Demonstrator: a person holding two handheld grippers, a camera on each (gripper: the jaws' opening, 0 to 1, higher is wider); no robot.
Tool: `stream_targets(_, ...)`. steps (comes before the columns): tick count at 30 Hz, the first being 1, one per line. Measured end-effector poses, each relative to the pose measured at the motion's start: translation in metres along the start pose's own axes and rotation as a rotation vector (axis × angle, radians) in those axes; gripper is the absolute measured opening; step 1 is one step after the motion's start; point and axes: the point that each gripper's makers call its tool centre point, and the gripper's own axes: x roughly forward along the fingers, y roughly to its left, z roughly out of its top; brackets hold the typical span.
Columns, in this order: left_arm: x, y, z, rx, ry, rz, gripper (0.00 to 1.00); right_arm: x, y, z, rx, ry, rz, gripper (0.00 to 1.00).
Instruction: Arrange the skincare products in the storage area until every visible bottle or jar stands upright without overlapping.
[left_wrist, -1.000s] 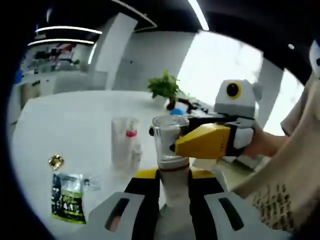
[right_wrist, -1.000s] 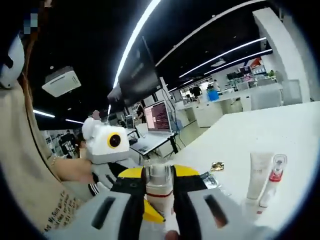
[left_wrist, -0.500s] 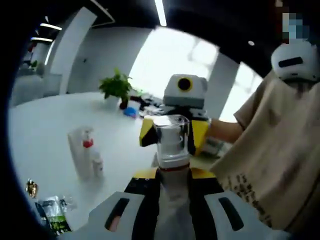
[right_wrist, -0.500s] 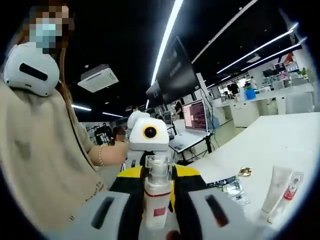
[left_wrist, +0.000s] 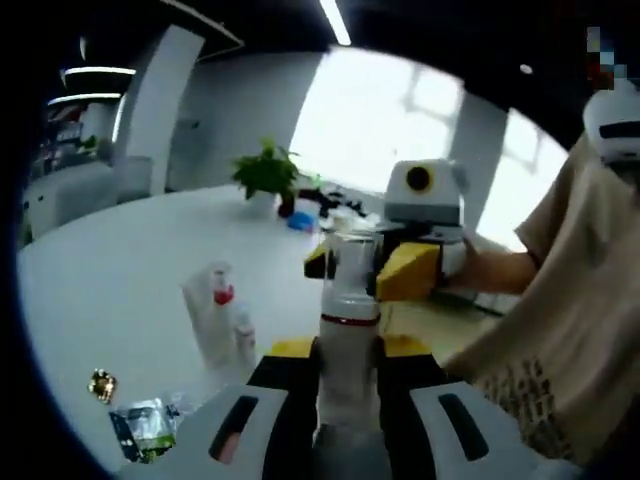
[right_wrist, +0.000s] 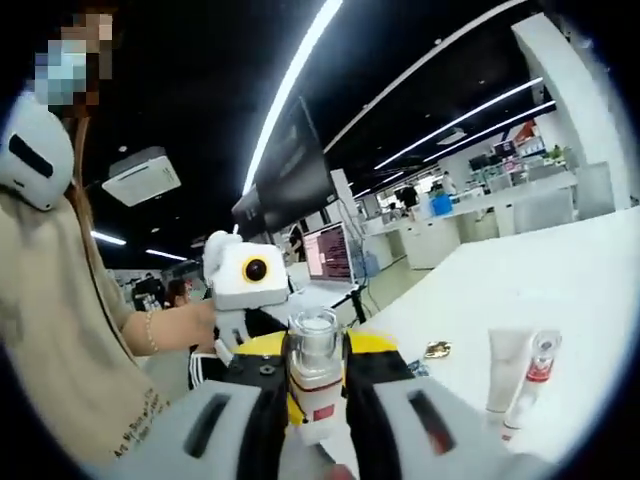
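Note:
A white bottle (left_wrist: 348, 345) with a red band and a clear cap stands upright in the air between both grippers. My left gripper (left_wrist: 347, 352) is shut on its body. In the left gripper view, the right gripper (left_wrist: 365, 268) comes in from the far side, its yellow jaws on either side of the cap. In the right gripper view the same bottle (right_wrist: 316, 385) rises between my right gripper (right_wrist: 317, 350), which is shut at its neck; the left gripper (right_wrist: 248, 285) is behind it. A white tube (left_wrist: 205, 312) and a small red-collared spray bottle (left_wrist: 241, 332) stand upright side by side on the white table (left_wrist: 110, 260).
A gold trinket (left_wrist: 101, 384) and a green sachet (left_wrist: 146, 430) lie near the table's edge. The tube (right_wrist: 505, 365), spray bottle (right_wrist: 531, 385) and trinket (right_wrist: 436, 350) also appear in the right gripper view. A potted plant (left_wrist: 268, 175) stands far back. A person in a beige shirt (left_wrist: 560, 330) is close by.
Both views have swung with the hands. The right gripper, side-on at the cap one second ago, now faces the left gripper across the bottle. The bottle stays held.

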Motion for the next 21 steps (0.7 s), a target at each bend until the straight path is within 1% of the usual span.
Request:
stream_targets(1,0.001,0.004,0.002,0.020,0.001,0.038,0.20,0.000,-0.004,0.002,-0.013,-0.004,-0.032,0.20)
stream_targets(2,0.003,0.009,0.003,0.071,0.014,0.088,0.20,0.000,-0.008,0.002,-0.023,0.002,-0.060,0.20)
stream_targets(4,0.005,0.013,0.005,0.117,0.018,0.153,0.20,0.001,-0.015,0.006,-0.032,-0.007,-0.129,0.20)
stream_targets(5,0.006,0.015,0.006,0.135,0.022,0.188,0.20,0.002,-0.020,0.007,-0.008,-0.016,-0.171,0.20)
stream_targets(6,0.007,0.017,0.007,0.163,0.030,0.230,0.20,0.002,-0.022,0.008,0.019,-0.022,-0.195,0.20)
stream_targets(7,0.008,0.019,0.007,0.189,0.032,0.262,0.20,0.002,-0.026,0.009,0.073,-0.039,-0.235,0.20)
stream_targets(8,0.010,0.020,0.007,0.194,0.038,0.299,0.20,0.002,-0.028,0.008,0.092,-0.041,-0.255,0.20)
stream_targets(9,0.011,0.021,0.005,0.193,0.047,0.318,0.21,0.002,-0.031,0.006,0.097,-0.035,-0.286,0.20)
stream_targets(11,0.015,0.023,0.001,0.177,0.047,0.363,0.20,0.002,-0.033,0.004,0.103,-0.029,-0.316,0.20)
stream_targets(12,0.016,0.024,0.000,0.171,0.048,0.374,0.20,0.002,-0.034,0.002,0.115,-0.028,-0.332,0.20)
stream_targets(13,0.016,0.027,-0.002,0.157,0.050,0.398,0.20,0.003,-0.033,0.001,0.116,-0.026,-0.336,0.20)
stream_targets(14,0.016,0.028,-0.003,0.158,0.051,0.408,0.20,0.003,-0.034,0.000,0.120,-0.026,-0.340,0.20)
stream_targets(16,0.016,0.029,-0.007,0.148,0.067,0.404,0.19,0.002,-0.033,-0.004,0.119,-0.008,-0.344,0.20)
stream_targets(19,0.015,0.026,-0.011,0.114,0.077,0.349,0.19,0.002,-0.030,-0.007,0.099,0.020,-0.312,0.20)
stream_targets(21,0.015,0.022,-0.011,0.082,0.060,0.291,0.19,0.002,-0.026,-0.006,0.073,0.033,-0.258,0.19)
